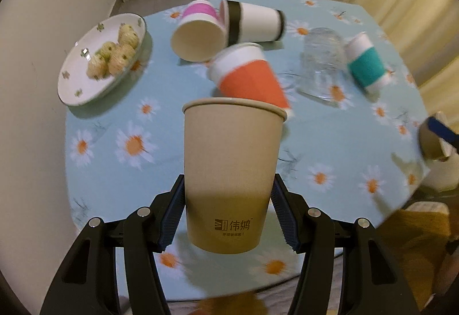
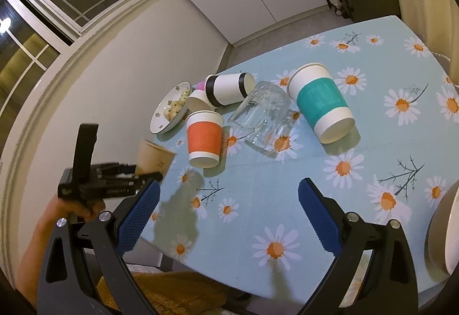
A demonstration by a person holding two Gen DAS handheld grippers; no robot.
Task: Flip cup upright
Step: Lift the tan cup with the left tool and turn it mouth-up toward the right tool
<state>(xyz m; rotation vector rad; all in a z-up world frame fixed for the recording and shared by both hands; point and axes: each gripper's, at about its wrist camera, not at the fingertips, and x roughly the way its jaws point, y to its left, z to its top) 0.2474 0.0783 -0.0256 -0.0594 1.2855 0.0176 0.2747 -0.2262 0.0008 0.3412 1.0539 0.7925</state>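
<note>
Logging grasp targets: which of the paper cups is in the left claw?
The plain brown cup, held between the left claw pads; the others have coloured bands and lie on the table.

left gripper (image 1: 228,211): fingers closed tight on the cup (image 1: 232,171), holding it up off the table, rim on top | right gripper (image 2: 226,214): fingers wide apart, holding nothing, hanging above the table

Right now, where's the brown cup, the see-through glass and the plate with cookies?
brown cup (image 1: 232,160): left wrist view, on its side wall.
glass (image 2: 262,114): right wrist view, on its clear side.
plate (image 1: 75,77): left wrist view, on a bare white part near the rim.
</note>
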